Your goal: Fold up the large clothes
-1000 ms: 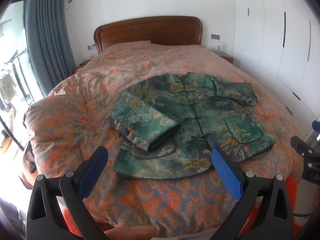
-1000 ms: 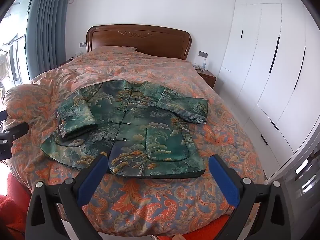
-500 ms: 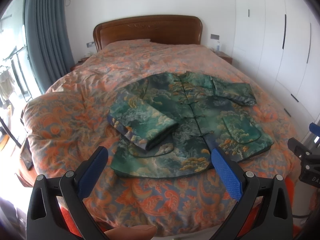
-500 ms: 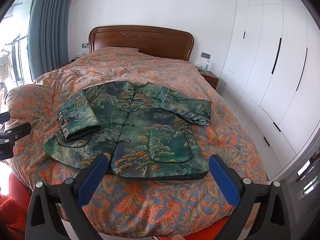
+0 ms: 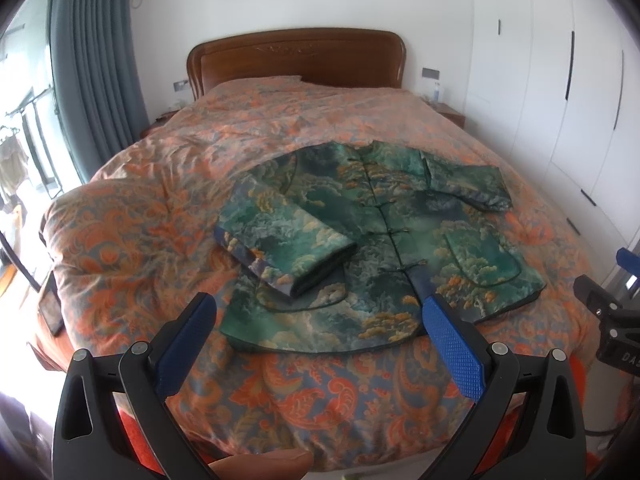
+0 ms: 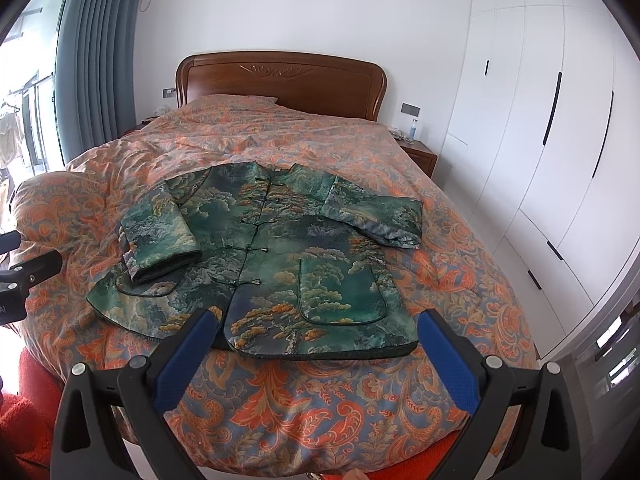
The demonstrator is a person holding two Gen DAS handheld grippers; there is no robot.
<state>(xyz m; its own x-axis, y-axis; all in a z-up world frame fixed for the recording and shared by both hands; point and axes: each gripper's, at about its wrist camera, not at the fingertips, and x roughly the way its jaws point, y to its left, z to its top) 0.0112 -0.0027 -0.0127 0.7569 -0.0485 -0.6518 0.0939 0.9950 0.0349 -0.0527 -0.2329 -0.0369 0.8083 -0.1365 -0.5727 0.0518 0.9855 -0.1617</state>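
A green brocade jacket [image 5: 384,240] with knot buttons lies flat, front up, on the bed; it also shows in the right wrist view [image 6: 280,256]. Its left sleeve [image 5: 284,240] is folded in over the body. Its right sleeve [image 6: 376,216] sticks out sideways. My left gripper [image 5: 320,328] is open and empty, held back over the bed's foot edge, short of the jacket's hem. My right gripper [image 6: 316,340] is open and empty, also short of the hem.
The bed has an orange paisley duvet [image 6: 320,400] and a wooden headboard [image 6: 280,80]. White wardrobes [image 6: 540,120] line the right wall. A nightstand [image 6: 418,156] stands at the far right of the bed. Grey curtains [image 5: 92,60] hang at the left.
Both grippers have drawn back and risen a little from the bed. The jacket sits slightly farther off in both views. Nothing on the bed has moved.
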